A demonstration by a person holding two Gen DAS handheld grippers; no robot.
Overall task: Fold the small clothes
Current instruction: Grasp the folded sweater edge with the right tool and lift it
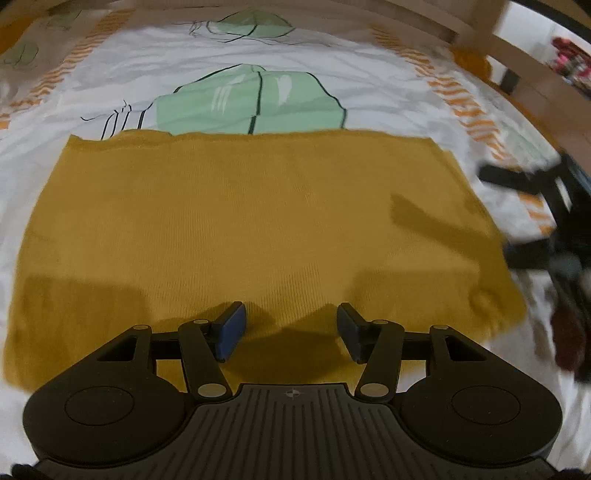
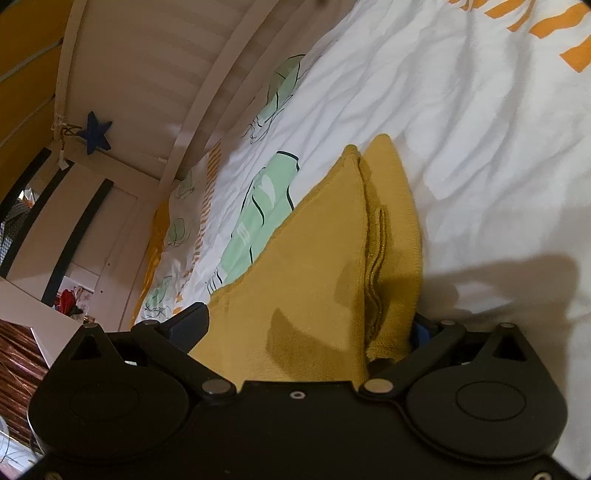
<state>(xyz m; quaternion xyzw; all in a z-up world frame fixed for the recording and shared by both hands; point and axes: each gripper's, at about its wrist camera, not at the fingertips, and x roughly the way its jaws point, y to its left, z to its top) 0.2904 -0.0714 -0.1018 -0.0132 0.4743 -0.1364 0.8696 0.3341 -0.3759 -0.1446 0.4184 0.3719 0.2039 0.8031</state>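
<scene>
A mustard-yellow knit garment (image 1: 251,229) lies flat and folded into a rectangle on the white patterned bedsheet (image 1: 110,85). My left gripper (image 1: 290,328) is open and empty, its blue-padded fingers (image 1: 231,330) hovering over the garment's near edge. In the right wrist view the same garment (image 2: 314,266) shows stacked folded layers at its edge. My right gripper (image 2: 306,328) is wide open with that folded edge lying between its jaws; the right finger is mostly hidden behind the cloth. The right gripper also shows blurred in the left wrist view (image 1: 546,229), at the garment's right side.
The sheet has green cactus prints (image 1: 251,99) and orange zigzag stripes (image 1: 461,99). A wooden bed rail (image 1: 461,26) runs along the far side. In the right wrist view a white slatted bed frame (image 2: 192,85), a blue star (image 2: 96,136) and cluttered shelves (image 2: 70,299) stand at the left.
</scene>
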